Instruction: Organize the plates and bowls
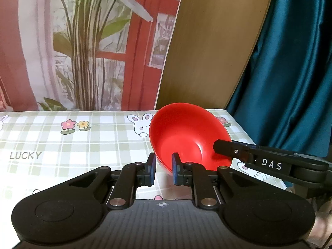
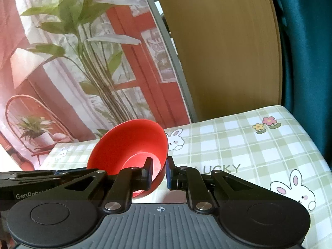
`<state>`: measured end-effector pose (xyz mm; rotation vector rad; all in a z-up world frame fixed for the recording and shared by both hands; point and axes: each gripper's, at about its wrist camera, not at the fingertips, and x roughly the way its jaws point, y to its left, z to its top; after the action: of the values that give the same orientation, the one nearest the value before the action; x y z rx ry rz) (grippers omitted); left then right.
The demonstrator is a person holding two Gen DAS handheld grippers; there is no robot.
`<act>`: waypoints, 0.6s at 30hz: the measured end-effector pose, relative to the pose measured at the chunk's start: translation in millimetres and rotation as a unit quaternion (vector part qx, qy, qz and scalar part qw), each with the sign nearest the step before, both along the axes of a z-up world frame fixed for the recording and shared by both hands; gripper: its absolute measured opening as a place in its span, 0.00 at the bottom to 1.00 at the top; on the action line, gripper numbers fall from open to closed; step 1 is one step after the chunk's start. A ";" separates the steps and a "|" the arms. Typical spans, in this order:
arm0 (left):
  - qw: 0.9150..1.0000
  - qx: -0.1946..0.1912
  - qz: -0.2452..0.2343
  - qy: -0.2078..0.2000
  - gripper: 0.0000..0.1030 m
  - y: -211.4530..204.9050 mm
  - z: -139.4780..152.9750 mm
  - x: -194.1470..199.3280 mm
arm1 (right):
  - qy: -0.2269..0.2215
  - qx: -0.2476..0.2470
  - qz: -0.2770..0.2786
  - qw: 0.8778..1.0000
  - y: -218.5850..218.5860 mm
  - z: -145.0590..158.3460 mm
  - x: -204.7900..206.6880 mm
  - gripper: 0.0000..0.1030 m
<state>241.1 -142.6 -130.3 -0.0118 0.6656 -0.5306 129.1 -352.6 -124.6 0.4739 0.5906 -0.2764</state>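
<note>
A red bowl (image 1: 186, 132) hangs tilted above the bench (image 1: 62, 141), held up between both tools, its open mouth tipped toward the near side. The left tool (image 1: 164, 169) pinches the bowl's near rim, one pad inside the wall and one outside. The right tool (image 2: 158, 171) grips the opposite side of the rim the same way, its pads nearly together with the thin wall between them. In the left wrist view the right tool reaches in from the right over the bowl's edge. The bowl seems clear of the checked tablecloth (image 2: 238, 145) printed with rabbits and flowers, though the gap beneath it is hard to judge. Behind the bench hang a printed backdrop (image 1: 83, 41), a wooden panel (image 1: 207, 51) and a teal curtain (image 1: 290, 72).
</note>
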 end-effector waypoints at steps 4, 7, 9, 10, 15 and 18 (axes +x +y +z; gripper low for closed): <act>1.000 -0.003 0.003 -0.004 0.16 4.1 3.7 -8.6 | -0.001 -0.001 0.001 1.000 9.0 6.5 -7.2 0.12; 1.000 -0.006 0.004 -0.007 0.16 8.7 5.3 -16.6 | -0.001 -0.003 0.004 1.000 15.9 10.2 -11.9 0.12; 1.000 -0.010 0.006 -0.009 0.17 12.1 5.7 -22.5 | 0.000 -0.005 0.006 1.000 20.4 12.0 -14.1 0.12; 1.000 -0.011 0.007 -0.009 0.17 13.1 5.9 -24.9 | 0.000 -0.006 0.007 1.000 23.1 13.0 -15.6 0.12; 1.000 -0.014 0.013 -0.013 0.16 19.8 6.6 -36.3 | -0.001 -0.008 0.013 1.000 35.3 16.0 -22.5 0.12; 1.000 -0.017 0.016 -0.014 0.16 24.0 6.8 -43.6 | 0.000 -0.009 0.017 1.000 42.4 16.7 -25.4 0.12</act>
<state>197.5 -118.6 -123.5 -0.0462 0.6277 -0.5100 103.6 -310.2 -107.9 0.4471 0.5957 -0.2495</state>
